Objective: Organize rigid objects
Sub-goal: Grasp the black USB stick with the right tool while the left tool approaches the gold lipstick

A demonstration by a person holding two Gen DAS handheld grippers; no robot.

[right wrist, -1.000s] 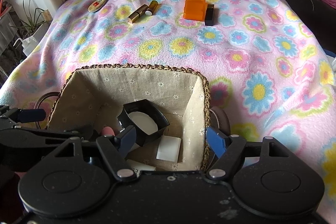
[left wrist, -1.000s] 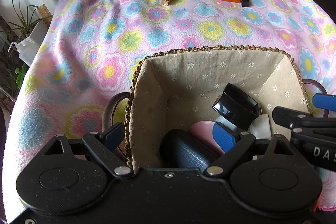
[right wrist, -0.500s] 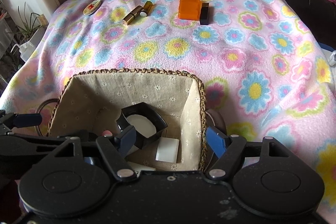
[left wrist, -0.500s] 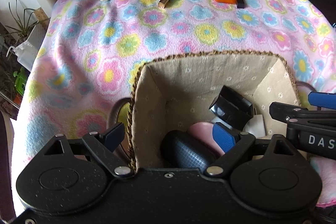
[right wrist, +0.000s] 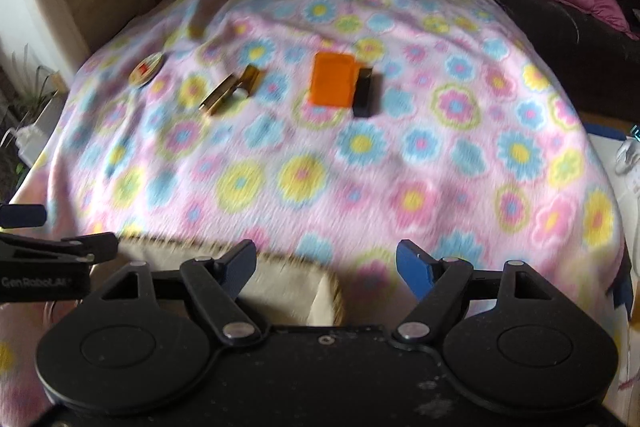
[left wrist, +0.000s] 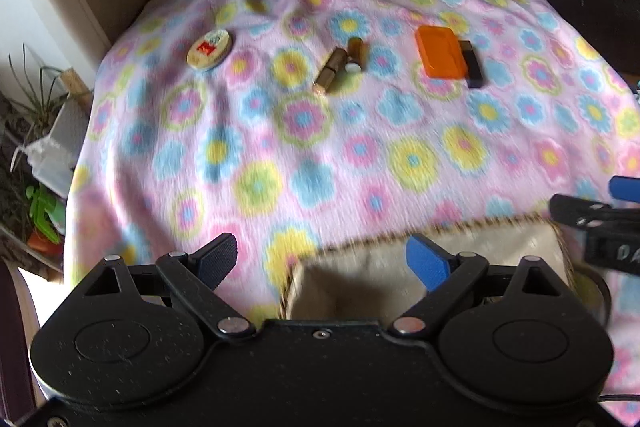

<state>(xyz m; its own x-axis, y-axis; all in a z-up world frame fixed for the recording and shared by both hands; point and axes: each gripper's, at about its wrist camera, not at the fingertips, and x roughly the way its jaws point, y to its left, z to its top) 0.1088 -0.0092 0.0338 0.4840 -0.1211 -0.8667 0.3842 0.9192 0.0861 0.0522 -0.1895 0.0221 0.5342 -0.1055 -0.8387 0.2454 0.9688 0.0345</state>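
Both our left gripper point(left wrist: 322, 261) and right gripper point(right wrist: 326, 265) hang spread and empty above the basket point(left wrist: 472, 247) at the bed's near edge. Five pieces remain on the blanket point(left wrist: 360, 155): round tin point(left wrist: 208, 49), two gold tubes point(left wrist: 342, 65), orange case point(left wrist: 440, 53), black box point(left wrist: 472, 63).

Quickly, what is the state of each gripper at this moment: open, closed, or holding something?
Left gripper: open, holding nothing.
Right gripper: open, holding nothing; its jaws have just been opening.
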